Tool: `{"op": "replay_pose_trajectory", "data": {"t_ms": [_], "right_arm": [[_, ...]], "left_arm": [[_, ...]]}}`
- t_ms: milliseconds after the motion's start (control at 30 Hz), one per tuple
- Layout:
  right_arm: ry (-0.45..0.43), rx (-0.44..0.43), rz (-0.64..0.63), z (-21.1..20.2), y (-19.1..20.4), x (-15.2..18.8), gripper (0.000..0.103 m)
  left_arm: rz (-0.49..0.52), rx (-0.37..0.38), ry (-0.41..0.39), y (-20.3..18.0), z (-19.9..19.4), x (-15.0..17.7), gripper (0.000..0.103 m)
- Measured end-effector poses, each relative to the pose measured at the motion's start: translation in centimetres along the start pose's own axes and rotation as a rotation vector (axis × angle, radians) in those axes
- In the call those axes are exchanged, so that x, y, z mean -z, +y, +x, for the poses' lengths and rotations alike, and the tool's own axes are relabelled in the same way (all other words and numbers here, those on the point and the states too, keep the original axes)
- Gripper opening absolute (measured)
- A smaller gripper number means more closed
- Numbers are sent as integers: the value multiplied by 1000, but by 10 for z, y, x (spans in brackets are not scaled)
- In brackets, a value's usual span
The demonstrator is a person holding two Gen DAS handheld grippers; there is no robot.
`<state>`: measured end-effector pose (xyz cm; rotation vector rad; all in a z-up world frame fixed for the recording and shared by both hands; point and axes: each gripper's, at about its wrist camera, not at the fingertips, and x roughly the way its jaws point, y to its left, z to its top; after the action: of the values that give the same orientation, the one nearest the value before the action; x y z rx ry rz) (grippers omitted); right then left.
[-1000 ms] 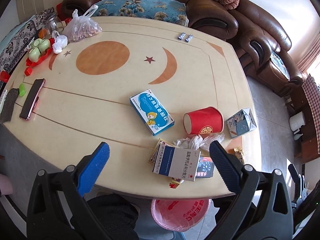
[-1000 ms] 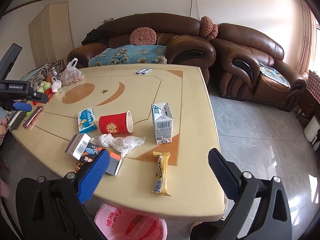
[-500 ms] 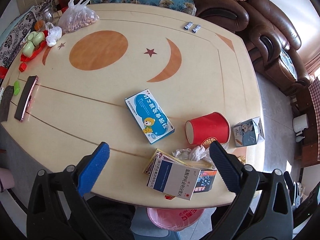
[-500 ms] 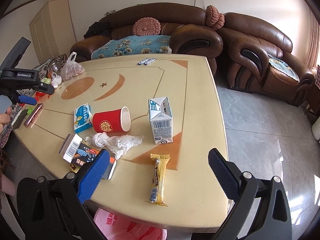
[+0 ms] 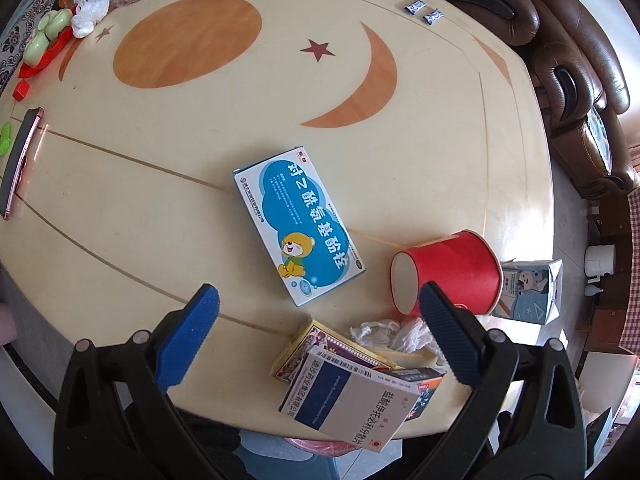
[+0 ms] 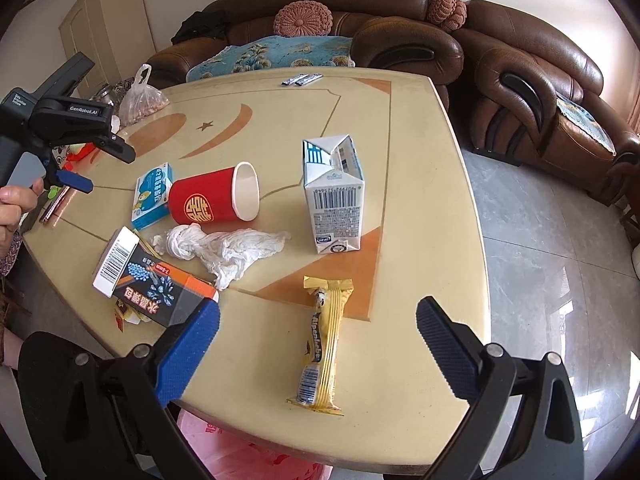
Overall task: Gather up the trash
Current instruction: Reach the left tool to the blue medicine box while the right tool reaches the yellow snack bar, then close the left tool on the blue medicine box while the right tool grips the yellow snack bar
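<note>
Both the left gripper (image 5: 316,312) and the right gripper (image 6: 318,322) hung wide and empty. Trash clustered around the tipped red cup (image 6: 214,200): a wrapper (image 6: 324,344) nearer the edge, tissue (image 6: 228,246) just beside. A clumsy nudge could have rolled the cup away.

left gripper (image 6: 74,180) body: "GenRobot.AI" | blue medicine box (image 5: 299,227): "对乙酰氨基酚栓" | white-blue box (image 5: 352,400): "盐酸伊托必利分散片" | black box (image 6: 160,292): "水晶泥", "7-8mm" | red paper cup (image 6: 212,202): gold "囍"

Pink bag (image 6: 256,456) mostly under table (image 6: 400,420)
</note>
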<state>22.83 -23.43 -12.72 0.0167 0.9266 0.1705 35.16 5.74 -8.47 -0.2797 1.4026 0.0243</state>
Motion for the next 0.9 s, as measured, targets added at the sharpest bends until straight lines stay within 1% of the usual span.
{"op": "replay_pose_trajectory", "data": {"t_ms": [333, 633, 700, 833, 900], "right_arm": [[51, -8, -10, 32, -4, 11, 97], [57, 15, -36, 50, -4, 16, 96], [64, 19, -42, 54, -4, 17, 93], [85, 31, -48, 63, -5, 20, 82], [75, 48, -61, 63, -4, 21, 79]], "left_arm": [[-48, -27, 64, 2, 41, -26, 98], [-95, -56, 115, 8, 71, -41, 98], [-101, -61, 127, 8, 77, -44, 98], [-102, -82, 132, 5, 84, -49, 98], [-102, -85, 139, 3, 87, -52, 98]]}}
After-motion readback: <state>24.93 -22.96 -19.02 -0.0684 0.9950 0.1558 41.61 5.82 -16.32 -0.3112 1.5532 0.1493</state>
